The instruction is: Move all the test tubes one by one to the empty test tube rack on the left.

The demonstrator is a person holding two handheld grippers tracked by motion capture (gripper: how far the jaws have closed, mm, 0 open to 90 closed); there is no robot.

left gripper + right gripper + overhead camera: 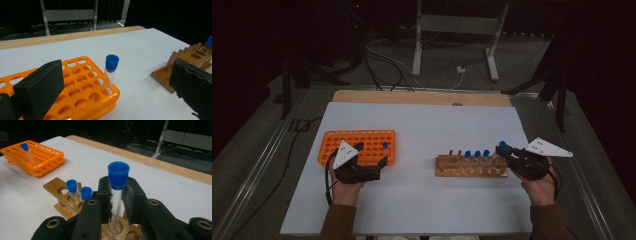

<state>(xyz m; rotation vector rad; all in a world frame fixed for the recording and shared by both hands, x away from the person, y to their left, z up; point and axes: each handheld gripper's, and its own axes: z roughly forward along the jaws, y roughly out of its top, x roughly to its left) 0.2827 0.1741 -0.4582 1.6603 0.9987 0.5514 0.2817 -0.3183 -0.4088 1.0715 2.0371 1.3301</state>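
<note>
My right gripper [117,202] clamps a blue-capped tube [117,187], its foot in an end hole of the wooden rack [472,166]. My left gripper [112,92] hangs released over the orange rack's [82,92] near corner, beside its lone tube [110,73]. Bare white table [422,125] lies between the racks.

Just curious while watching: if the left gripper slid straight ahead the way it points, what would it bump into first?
Probably the clear blue-capped tube standing in the orange plastic rack: it stands between the left gripper's open black jaws, a little ahead. Depth is hard to judge, so the rack's corner could come first.
</note>
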